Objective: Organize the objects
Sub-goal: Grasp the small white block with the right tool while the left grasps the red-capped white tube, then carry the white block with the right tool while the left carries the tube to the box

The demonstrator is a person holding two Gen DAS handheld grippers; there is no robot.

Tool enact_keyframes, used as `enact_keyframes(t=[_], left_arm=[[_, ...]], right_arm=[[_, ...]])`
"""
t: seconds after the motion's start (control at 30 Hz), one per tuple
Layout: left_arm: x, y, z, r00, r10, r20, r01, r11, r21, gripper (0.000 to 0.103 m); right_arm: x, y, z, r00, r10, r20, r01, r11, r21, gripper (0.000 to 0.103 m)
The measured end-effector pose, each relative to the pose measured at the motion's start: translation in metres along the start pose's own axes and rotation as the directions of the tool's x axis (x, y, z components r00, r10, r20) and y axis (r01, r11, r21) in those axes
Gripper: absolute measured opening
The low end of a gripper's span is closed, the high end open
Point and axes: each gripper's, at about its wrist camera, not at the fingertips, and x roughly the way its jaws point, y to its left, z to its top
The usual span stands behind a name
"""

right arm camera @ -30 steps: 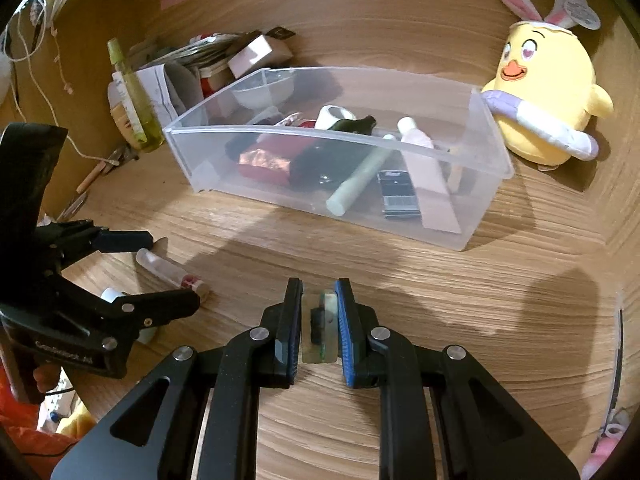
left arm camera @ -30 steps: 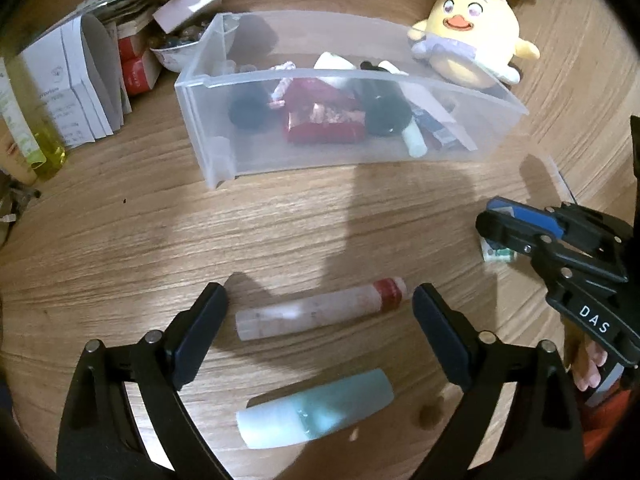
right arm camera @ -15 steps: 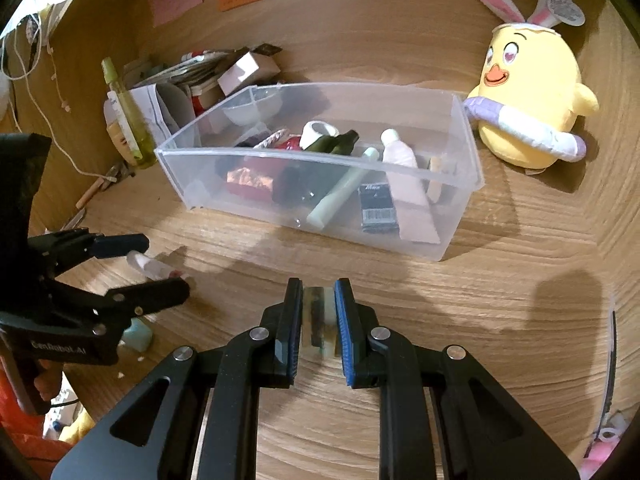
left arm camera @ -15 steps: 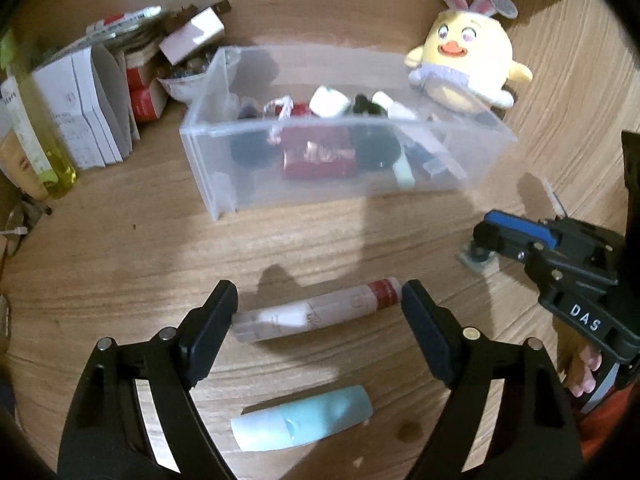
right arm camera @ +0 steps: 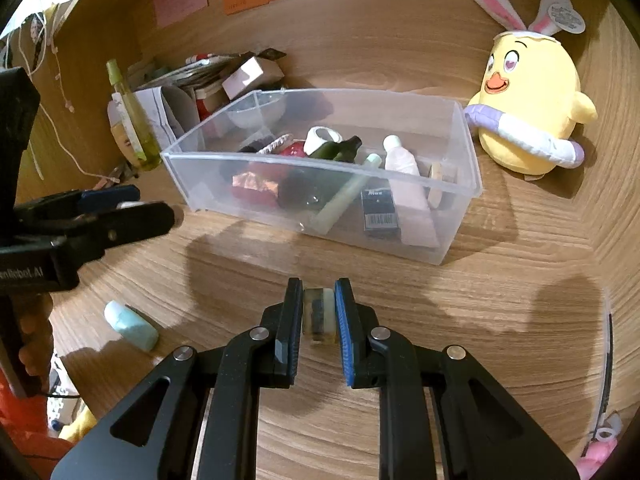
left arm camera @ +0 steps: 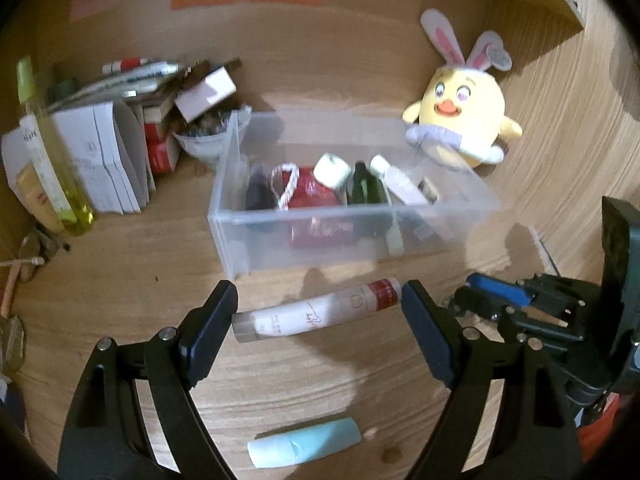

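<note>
The clear plastic bin (right arm camera: 460, 184) stands in the middle of the right wrist view, on the wooden desk (right arm camera: 500, 300). Inside it lie a red pouch (left arm camera: 310, 194), a dark green bottle (right arm camera: 340, 148), a pale green stick (right arm camera: 344, 200), a pink-white tube (right arm camera: 404, 172) and a black box with barcode (right arm camera: 378, 210).

The left wrist view alone shows the white tube with red cap (left arm camera: 318, 314). It lies crosswise between the wide open fingers of the left gripper (left arm camera: 318, 320), and it looks lifted with them, though the contact is not clear. The light blue cap (left arm camera: 304, 442) lies lower in the frame.

The right wrist view alone shows the small pale block (right arm camera: 319, 316), maybe an eraser, clamped in the right gripper (right arm camera: 318, 314), low in the centre.

Compared with one second before, the bin and the yellow chick plush (left arm camera: 460, 128) sit lower in the left view and the wall notes are now visible.
</note>
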Motion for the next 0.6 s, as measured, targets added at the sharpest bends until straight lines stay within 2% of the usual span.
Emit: enact_keyframes(t=[0.27,0.6], left_arm=[[-0.011,-0.002,0.015,0.998,-0.007,0.064,0.008,1.0,-0.003,0.084],[-0.022,-0.004,0.031,0.992,-0.027,0.126,0.028,1.0,-0.005,0.084]], right_arm=[[-0.019,0.0,0.015,0.998,-0.008,0.063,0.008,1.0,0.005,0.015],[-0.046,-0.003,0.04,0.985,-0.032,0.168,0.031,0.999,0.009,0.015]])
